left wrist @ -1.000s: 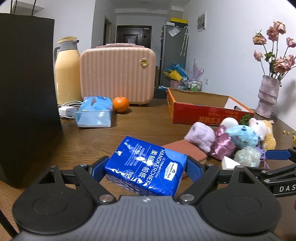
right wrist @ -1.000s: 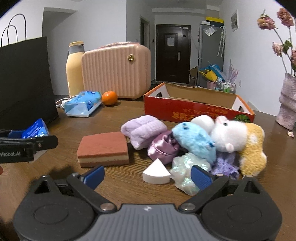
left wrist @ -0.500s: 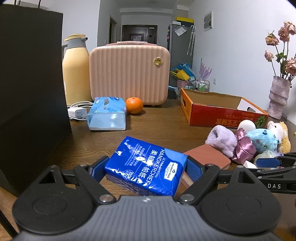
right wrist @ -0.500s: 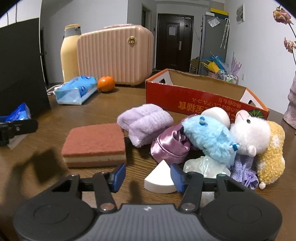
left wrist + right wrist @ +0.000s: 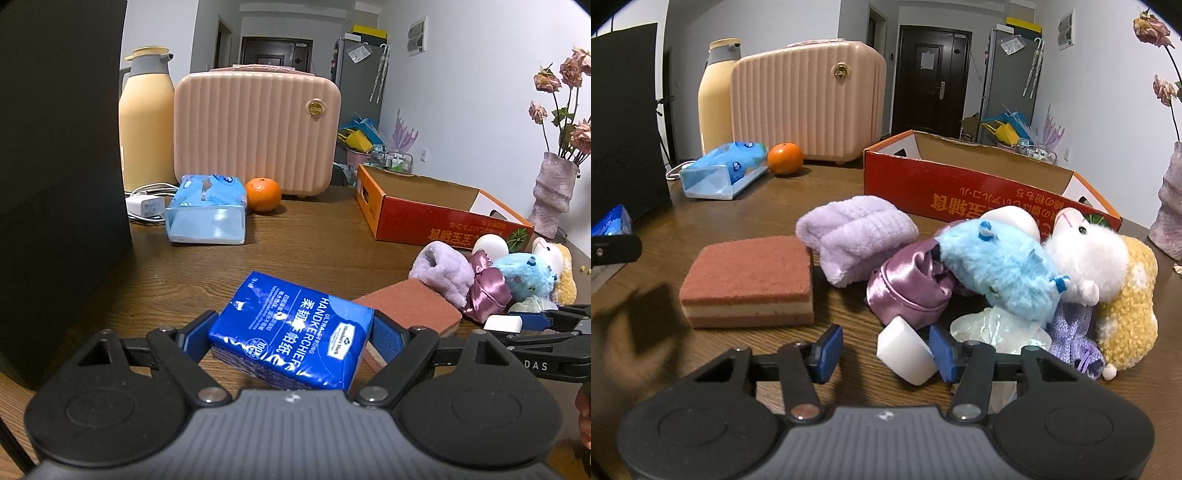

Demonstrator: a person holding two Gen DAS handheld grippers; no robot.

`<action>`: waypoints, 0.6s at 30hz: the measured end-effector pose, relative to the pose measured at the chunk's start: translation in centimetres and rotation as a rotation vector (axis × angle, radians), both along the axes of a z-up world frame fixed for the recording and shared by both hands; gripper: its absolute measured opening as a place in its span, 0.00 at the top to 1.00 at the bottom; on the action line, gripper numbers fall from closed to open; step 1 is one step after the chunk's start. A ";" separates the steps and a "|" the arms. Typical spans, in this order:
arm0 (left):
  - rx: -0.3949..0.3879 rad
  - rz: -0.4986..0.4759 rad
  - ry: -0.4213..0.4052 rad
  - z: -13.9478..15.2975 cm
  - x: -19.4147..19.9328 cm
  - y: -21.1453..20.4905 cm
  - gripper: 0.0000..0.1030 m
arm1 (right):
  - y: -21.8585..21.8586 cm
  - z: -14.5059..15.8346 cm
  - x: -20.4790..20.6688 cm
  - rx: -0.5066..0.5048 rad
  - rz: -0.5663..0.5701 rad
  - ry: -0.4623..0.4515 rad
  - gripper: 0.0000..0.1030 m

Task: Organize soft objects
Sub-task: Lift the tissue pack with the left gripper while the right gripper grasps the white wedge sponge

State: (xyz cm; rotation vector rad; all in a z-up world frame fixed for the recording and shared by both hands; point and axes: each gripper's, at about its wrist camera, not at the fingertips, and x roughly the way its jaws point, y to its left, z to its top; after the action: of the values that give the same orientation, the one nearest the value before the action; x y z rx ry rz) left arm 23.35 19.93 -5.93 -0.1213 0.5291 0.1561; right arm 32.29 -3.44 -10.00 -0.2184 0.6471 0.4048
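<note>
My left gripper (image 5: pixel 291 339) is shut on a blue handkerchief pack (image 5: pixel 291 325), held just above the wooden table (image 5: pixel 303 251). My right gripper (image 5: pixel 884 350) is low over the table with its jaws half closed. A white wedge sponge (image 5: pixel 905 354) lies between them, against the right pad; the left pad stands clear of it. Beyond it is a heap of soft things: a red sponge block (image 5: pixel 750 266), a lilac towel (image 5: pixel 857 232), a pink satin pouch (image 5: pixel 908 284), a blue plush (image 5: pixel 997 266), a white plush (image 5: pixel 1086 251) and a yellow plush (image 5: pixel 1126 295).
A red cardboard box (image 5: pixel 960 188) stands open behind the heap. At the back are a pink case (image 5: pixel 258 129), a yellow flask (image 5: pixel 146 122), an orange (image 5: pixel 263 189) and a light-blue tissue pack (image 5: pixel 207 214). A black bag (image 5: pixel 55 166) walls the left; a vase (image 5: pixel 554 192) stands at the right.
My right jaws have narrowed from wide open to about half, and that gripper has sunk forward so the white wedge sits between them. The left gripper has carried the pack a little forward.
</note>
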 end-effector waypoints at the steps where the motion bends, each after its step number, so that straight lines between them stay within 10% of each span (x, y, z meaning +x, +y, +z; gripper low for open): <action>1: -0.002 -0.002 0.000 0.0 0.0 0.0 0.15 | 0.0 -0.1 0.0 -0.003 0.000 -0.002 0.52; 7: -0.009 -0.005 0.010 -0.2 0.2 0.0 0.15 | -0.3 -0.1 0.0 -0.005 -0.017 -0.021 0.73; 18: -0.015 0.013 0.002 -0.4 0.0 0.1 0.15 | -0.9 1.0 -1.1 0.089 0.032 -0.060 0.76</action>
State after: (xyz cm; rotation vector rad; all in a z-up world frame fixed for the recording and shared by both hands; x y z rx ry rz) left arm 23.38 20.07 -6.29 -0.1391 0.5312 0.1652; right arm 31.22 -4.38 -8.97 -0.1554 0.5657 0.4551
